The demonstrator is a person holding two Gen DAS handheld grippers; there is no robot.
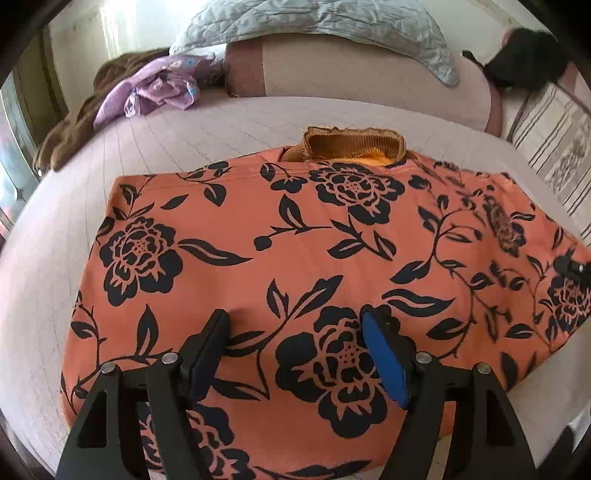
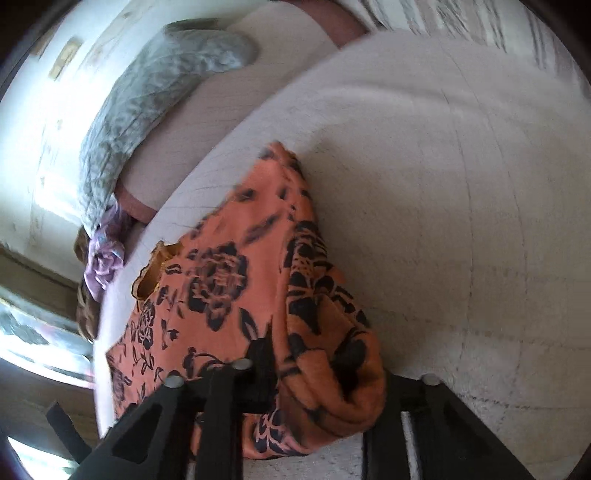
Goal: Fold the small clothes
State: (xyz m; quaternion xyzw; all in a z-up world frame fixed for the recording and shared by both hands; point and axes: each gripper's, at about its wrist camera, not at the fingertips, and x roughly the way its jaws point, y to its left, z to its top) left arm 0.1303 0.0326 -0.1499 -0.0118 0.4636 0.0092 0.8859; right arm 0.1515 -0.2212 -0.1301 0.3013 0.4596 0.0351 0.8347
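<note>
An orange garment (image 1: 295, 258) with black flowers lies spread on the pale bed cover (image 1: 221, 122), its ribbed brown collar (image 1: 351, 146) at the far side. My left gripper (image 1: 295, 325) hovers open over its near part, empty. In the left wrist view the right gripper (image 1: 570, 267) shows as a dark tip at the garment's right edge. In the right wrist view the right gripper (image 2: 314, 373) is shut on the garment (image 2: 229, 288), with its right side (image 2: 321, 314) lifted and draped over the fingers, hiding the tips.
A purple crumpled cloth (image 1: 159, 88) and a brown cloth (image 1: 70, 136) lie at the far left of the bed. A grey quilted pillow (image 1: 314, 22) rests on a pink bolster (image 1: 351, 70) at the back. A black object (image 1: 524, 59) and a striped cloth (image 1: 554, 136) are at the far right.
</note>
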